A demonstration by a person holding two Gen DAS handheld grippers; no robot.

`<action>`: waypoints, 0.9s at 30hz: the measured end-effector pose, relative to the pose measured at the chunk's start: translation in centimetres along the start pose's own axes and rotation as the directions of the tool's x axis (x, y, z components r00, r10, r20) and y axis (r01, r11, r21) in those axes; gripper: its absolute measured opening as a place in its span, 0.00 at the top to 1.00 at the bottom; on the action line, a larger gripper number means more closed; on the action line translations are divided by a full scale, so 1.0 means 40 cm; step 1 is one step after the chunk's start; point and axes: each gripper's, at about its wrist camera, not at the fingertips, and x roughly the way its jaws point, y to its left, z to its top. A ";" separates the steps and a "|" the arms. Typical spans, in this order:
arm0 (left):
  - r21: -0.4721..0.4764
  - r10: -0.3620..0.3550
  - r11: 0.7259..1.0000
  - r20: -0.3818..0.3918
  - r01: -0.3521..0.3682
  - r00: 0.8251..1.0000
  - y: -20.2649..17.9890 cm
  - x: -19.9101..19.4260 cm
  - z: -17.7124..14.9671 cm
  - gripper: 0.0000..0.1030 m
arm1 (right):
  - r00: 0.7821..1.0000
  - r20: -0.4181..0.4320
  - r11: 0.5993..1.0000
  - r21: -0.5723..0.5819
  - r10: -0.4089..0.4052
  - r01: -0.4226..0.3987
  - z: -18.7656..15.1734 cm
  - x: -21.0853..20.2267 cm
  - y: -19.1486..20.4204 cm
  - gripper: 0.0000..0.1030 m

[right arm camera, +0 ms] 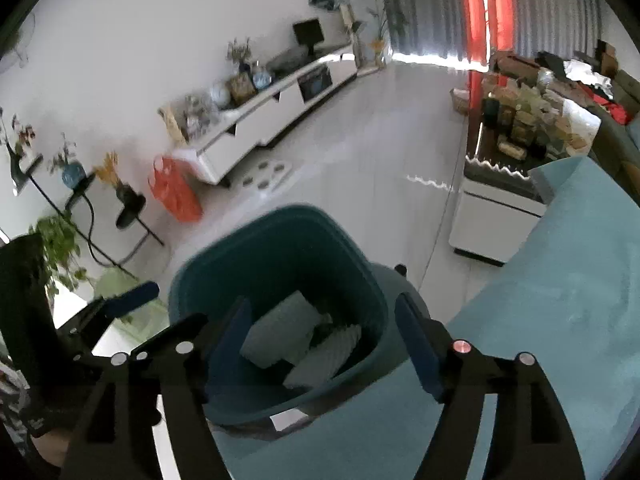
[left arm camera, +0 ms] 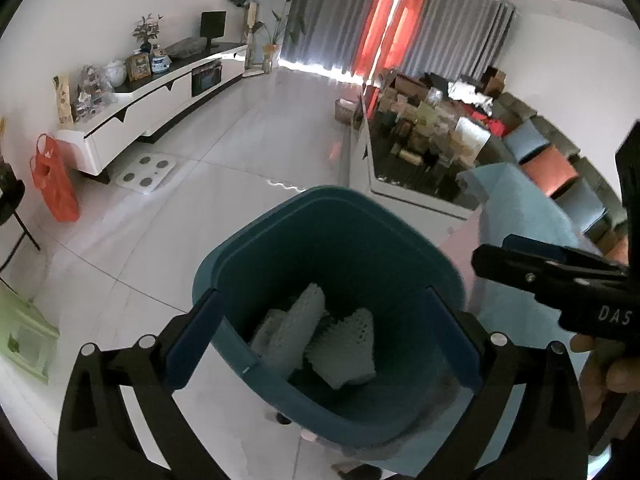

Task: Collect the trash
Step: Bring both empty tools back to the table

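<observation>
A dark teal trash bin (left arm camera: 280,240) stands on the floor below both grippers, beside a teal sofa. Several pieces of white foam netting (left arm camera: 312,340) lie at its bottom. My left gripper (left arm camera: 324,340) is open and empty above the bin's mouth, its fingers spread to either side. My right gripper (right arm camera: 320,344) is also open and empty above the same bin (right arm camera: 224,264), with the foam netting (right arm camera: 288,332) seen between its fingers. The right gripper's body enters the left wrist view from the right (left arm camera: 560,280). The left gripper shows at the left of the right wrist view (right arm camera: 128,300).
A teal sofa (right arm camera: 560,320) lies right of the bin. A cluttered coffee table (left arm camera: 432,140) stands beyond it. A white TV cabinet (left arm camera: 160,96) runs along the left wall, with an orange bag (left arm camera: 54,180) and a white scale (left arm camera: 146,172) on the tiled floor.
</observation>
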 end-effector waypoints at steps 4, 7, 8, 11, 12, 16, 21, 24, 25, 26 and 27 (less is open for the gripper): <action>-0.040 -0.007 0.999 0.053 0.009 0.999 0.018 -0.073 0.007 0.05 | 0.998 0.068 1.000 0.018 0.002 -0.003 -0.010 -0.060 -0.017 0.18; -0.048 -0.019 0.999 0.110 0.024 0.994 0.024 -0.137 0.006 0.05 | 0.993 0.120 0.999 0.039 0.010 -0.015 -0.019 -0.105 -0.030 0.10; -0.052 -0.030 0.998 0.132 0.038 0.991 0.023 -0.160 0.006 0.05 | 0.991 0.131 0.999 0.043 0.009 -0.015 -0.022 -0.115 -0.033 0.07; -0.058 -0.028 0.998 0.189 0.039 0.982 0.011 -0.222 0.008 0.05 | 0.982 0.187 0.998 0.057 -0.002 -0.009 -0.038 -0.168 -0.046 0.07; -0.054 -0.038 0.997 0.206 0.051 0.978 0.007 -0.238 0.007 0.05 | 0.980 0.199 0.998 0.062 -0.011 -0.001 -0.043 -0.180 -0.050 0.07; 0.016 -0.123 0.992 0.296 0.124 0.947 -0.039 -0.318 0.003 0.05 | 0.963 0.266 0.997 0.071 -0.047 0.029 -0.073 -0.250 -0.065 0.06; 0.088 -0.216 0.976 0.335 0.197 0.917 -0.117 -0.373 -0.011 0.05 | 0.934 0.346 0.995 0.081 -0.087 0.062 -0.119 -0.349 -0.091 0.06; 0.115 -0.252 0.967 0.378 0.225 0.891 -0.163 -0.408 -0.025 0.05 | 0.913 0.391 0.991 0.103 -0.117 0.083 -0.149 -0.412 -0.116 0.06; 0.130 -0.267 0.963 0.380 0.235 0.886 -0.179 -0.417 -0.029 0.05 | 0.907 0.403 0.990 0.113 -0.125 0.086 -0.161 -0.435 -0.126 0.06; 0.147 -0.279 0.959 0.379 0.241 0.882 -0.199 -0.424 -0.034 0.05 | 0.899 0.417 0.988 0.121 -0.134 0.091 -0.175 -0.457 -0.137 0.06; 0.159 -0.284 0.958 0.379 0.240 0.881 -0.217 -0.430 -0.039 0.05 | 0.894 0.425 0.987 0.128 -0.145 0.099 -0.188 -0.472 -0.143 0.06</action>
